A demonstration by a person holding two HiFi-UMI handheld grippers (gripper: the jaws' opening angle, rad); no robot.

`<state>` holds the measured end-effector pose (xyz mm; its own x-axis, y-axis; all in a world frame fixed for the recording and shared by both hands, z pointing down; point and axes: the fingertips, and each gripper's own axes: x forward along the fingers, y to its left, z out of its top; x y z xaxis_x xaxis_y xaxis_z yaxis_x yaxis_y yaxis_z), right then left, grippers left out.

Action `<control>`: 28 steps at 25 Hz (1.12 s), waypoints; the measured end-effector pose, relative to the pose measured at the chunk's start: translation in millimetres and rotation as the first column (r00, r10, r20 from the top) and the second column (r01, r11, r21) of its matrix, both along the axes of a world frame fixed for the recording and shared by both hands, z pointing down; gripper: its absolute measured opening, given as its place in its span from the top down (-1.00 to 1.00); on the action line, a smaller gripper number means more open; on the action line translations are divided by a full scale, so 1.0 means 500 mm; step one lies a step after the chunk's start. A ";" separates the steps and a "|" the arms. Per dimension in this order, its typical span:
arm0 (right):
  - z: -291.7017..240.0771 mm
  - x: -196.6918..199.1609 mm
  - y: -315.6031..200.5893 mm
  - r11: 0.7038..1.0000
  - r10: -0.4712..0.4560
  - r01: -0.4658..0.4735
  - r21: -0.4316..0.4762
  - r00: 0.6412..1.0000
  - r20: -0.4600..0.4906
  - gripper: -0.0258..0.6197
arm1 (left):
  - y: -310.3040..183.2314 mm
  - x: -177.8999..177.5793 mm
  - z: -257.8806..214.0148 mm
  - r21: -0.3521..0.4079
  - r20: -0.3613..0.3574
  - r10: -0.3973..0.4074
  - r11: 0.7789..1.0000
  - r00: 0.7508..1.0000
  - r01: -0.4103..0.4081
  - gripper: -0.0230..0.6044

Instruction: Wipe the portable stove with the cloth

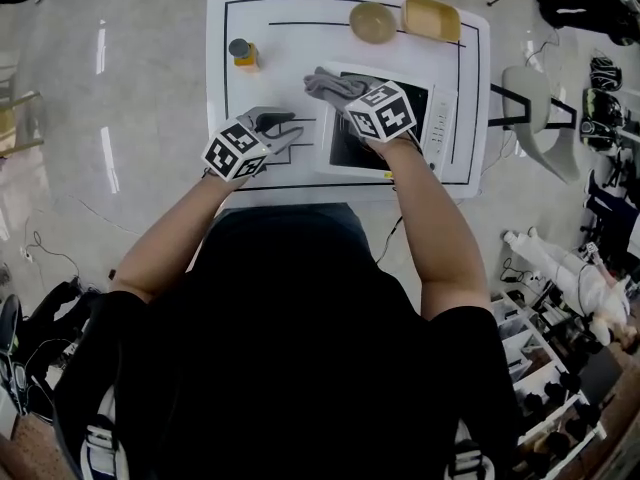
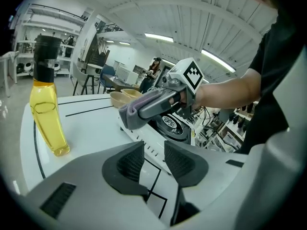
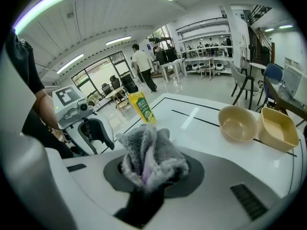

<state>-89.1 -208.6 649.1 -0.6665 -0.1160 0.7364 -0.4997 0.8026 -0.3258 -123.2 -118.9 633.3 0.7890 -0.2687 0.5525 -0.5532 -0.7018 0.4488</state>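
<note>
R gripper (image 3: 151, 175) clamped on the grey cloth (image 3: 153, 156) over far-left corner of the stove (image 1: 352, 150) — L gripper (image 2: 153, 163) sits just left of it, jaws slightly apart w/ nothing between

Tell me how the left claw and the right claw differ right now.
The left claw is empty, with its jaws slightly apart; the right claw is clamped on the gray cloth. In the head view the left claw hangs over the white table beside the portable stove, while the right claw is over the stove itself. Both point forward and down, away from the person.
</note>
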 end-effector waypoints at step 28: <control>-0.005 0.240 -0.166 0.948 0.307 -0.305 -0.089 0.952 0.011 0.58 | -0.050 0.128 0.069 -0.091 0.093 0.056 0.995 0.994 -0.047 0.18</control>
<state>30.8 -291.5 646.5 -0.6266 -0.2551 0.7364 -0.7081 0.5810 -0.4013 -59.1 -144.0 667.6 0.7434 -0.1761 0.6453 -0.5605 -0.6904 0.4573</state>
